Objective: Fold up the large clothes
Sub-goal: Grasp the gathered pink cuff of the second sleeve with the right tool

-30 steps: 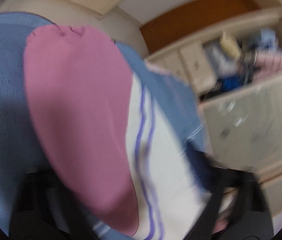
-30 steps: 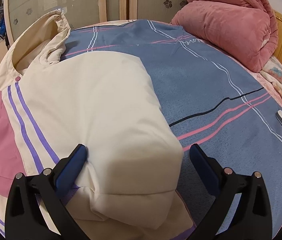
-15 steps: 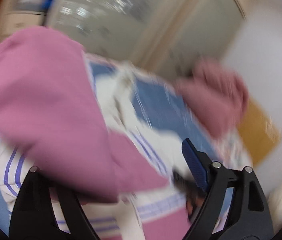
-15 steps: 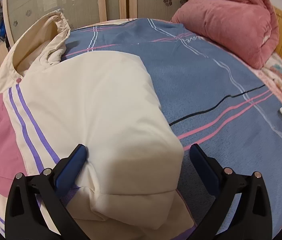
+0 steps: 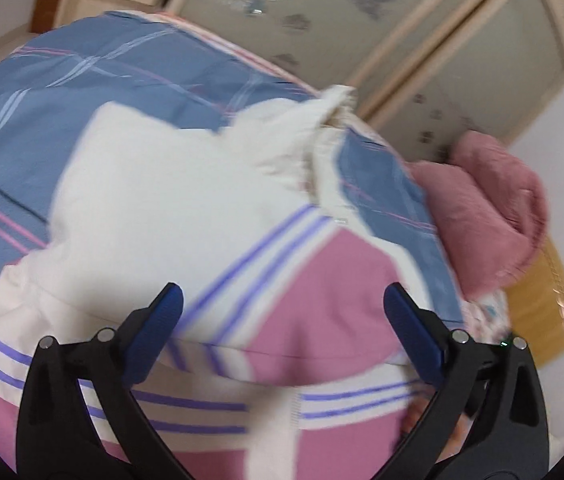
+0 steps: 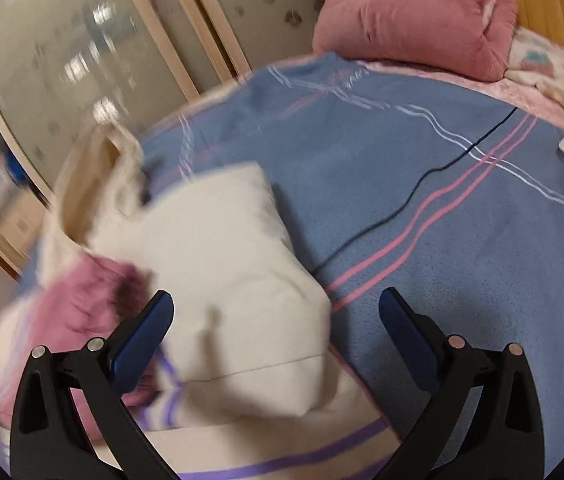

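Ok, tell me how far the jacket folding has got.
Done: both sleeves of the cream and pink jacket lie folded across its body on the blue bedspread. In hand: nothing; left gripper, jaws just opened, and right gripper hold nothing. Left: folding the body over.

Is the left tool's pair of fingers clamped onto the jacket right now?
No, the left gripper stands wide open, its blue fingers apart above the cream and pink jacket.

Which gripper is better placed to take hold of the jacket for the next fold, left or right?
Probably the left. The left gripper, its fingers just opened wide, hangs directly over the jacket with the pink panel between them. The right gripper is open too, but straddles the jacket's edge, half over the blue bedspread.
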Demonstrator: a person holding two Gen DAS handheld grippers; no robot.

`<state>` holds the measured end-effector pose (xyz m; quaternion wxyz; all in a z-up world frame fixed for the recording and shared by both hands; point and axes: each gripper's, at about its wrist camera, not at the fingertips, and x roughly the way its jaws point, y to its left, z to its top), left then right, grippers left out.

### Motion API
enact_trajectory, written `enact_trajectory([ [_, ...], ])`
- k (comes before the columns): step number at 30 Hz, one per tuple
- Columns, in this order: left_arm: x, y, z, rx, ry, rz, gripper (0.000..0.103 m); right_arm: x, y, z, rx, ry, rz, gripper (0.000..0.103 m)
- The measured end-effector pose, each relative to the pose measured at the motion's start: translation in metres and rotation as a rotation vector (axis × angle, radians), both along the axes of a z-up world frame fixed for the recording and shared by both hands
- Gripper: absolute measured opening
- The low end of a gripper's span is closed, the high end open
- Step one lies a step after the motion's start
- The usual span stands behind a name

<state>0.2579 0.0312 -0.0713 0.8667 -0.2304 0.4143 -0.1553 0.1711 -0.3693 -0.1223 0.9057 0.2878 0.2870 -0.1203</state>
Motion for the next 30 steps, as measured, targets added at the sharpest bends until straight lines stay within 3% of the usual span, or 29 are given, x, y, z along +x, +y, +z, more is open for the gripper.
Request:
enact_trajectory([
  [2, 0.005, 0.004, -0.007, 0.054, 0.0, 0.032, 0.101, 0.0, 0.01, 0.008, -0.001, -0.048, 0.069, 0.102],
  [5, 0.008, 0.01, -0.02, 0.159, -0.011, 0.119, 0.101, 0.026, 0.047, 0.004, -0.063, -0.001, 0.278, 0.102],
  [8, 0.018, 0.019, -0.053, 0.154, 0.093, 0.172, 0.101, 0.048, 0.081, -0.012, -0.07, 0.088, 0.428, 0.094],
  [9, 0.021, 0.02, -0.066, 0.132, 0.133, 0.186, 0.101, 0.049, 0.085, -0.012, -0.071, 0.089, 0.45, 0.076],
  [10, 0.022, 0.019, -0.072, 0.125, 0.145, 0.196, 0.101, 0.05, 0.088, -0.013, -0.047, 0.083, 0.478, 0.047],
  [15, 0.024, -0.007, -0.076, 0.296, 0.109, 0.255, 0.101, 0.042, 0.066, -0.007, 0.065, 0.014, 0.435, 0.024],
  [18, 0.02, -0.015, -0.069, 0.273, 0.084, 0.238, 0.101, 0.029, 0.051, 0.009, 0.061, -0.051, 0.36, 0.015],
  [21, 0.011, -0.021, -0.06, 0.224, 0.042, 0.237, 0.101, 0.017, 0.037, 0.022, -0.051, -0.076, 0.205, 0.002],
  [23, 0.004, -0.017, -0.056, 0.188, 0.027, 0.271, 0.101, 0.018, 0.025, 0.022, -0.121, -0.045, 0.093, 0.001],
  [24, -0.001, -0.011, -0.052, 0.131, 0.012, 0.293, 0.101, 0.023, 0.017, 0.017, -0.111, 0.0, 0.082, 0.002],
  [26, -0.014, -0.004, -0.04, 0.04, -0.045, 0.337, 0.101, 0.033, 0.006, 0.002, 0.008, 0.072, 0.137, 0.002],
  [27, -0.017, -0.005, -0.032, 0.034, -0.078, 0.349, 0.101, 0.035, 0.004, -0.003, 0.057, 0.077, 0.159, 0.004],
  [29, -0.021, -0.009, -0.018, 0.09, -0.131, 0.353, 0.101, 0.037, 0.011, -0.006, 0.108, 0.056, 0.23, 0.025],
  [30, -0.018, -0.012, -0.014, 0.125, -0.137, 0.338, 0.101, 0.037, 0.015, -0.006, 0.128, 0.039, 0.261, 0.051],
])
